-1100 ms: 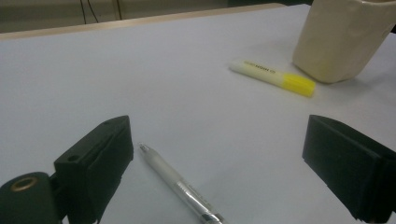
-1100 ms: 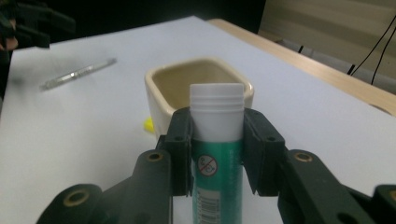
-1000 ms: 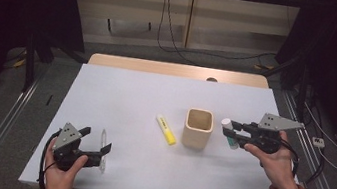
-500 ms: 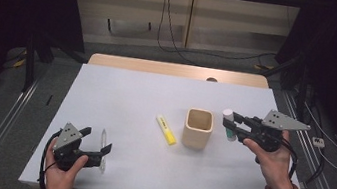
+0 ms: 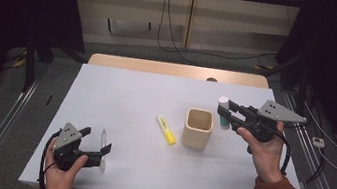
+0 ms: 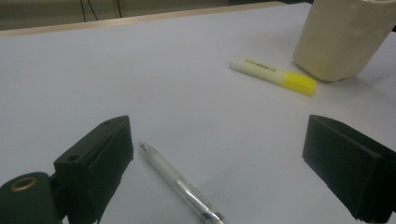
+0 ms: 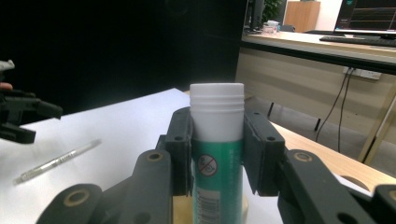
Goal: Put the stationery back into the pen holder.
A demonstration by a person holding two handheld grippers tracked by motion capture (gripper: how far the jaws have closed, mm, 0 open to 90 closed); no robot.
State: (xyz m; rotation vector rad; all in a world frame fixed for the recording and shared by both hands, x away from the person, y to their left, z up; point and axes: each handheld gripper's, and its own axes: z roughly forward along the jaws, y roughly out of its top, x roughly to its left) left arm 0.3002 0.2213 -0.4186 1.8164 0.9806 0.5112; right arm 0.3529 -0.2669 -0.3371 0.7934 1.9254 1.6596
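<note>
The right gripper (image 5: 226, 114) is clamping its fingers on the glue stick (image 5: 223, 112), standing upright, cap uppermost, now raised higher beside the cup (image 5: 198, 128); left gripper (image 5: 104, 144) fingers are standing apart.

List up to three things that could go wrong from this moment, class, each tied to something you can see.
1. The right gripper grips the glue stick just below its cap; if it tilts, it may catch the rim of the beige cup rather than drop in.
2. A bump could tip the cup onto the yellow highlighter beside it.
3. The left gripper stands open around the clear pen, which may roll away when the jaws close.
</note>
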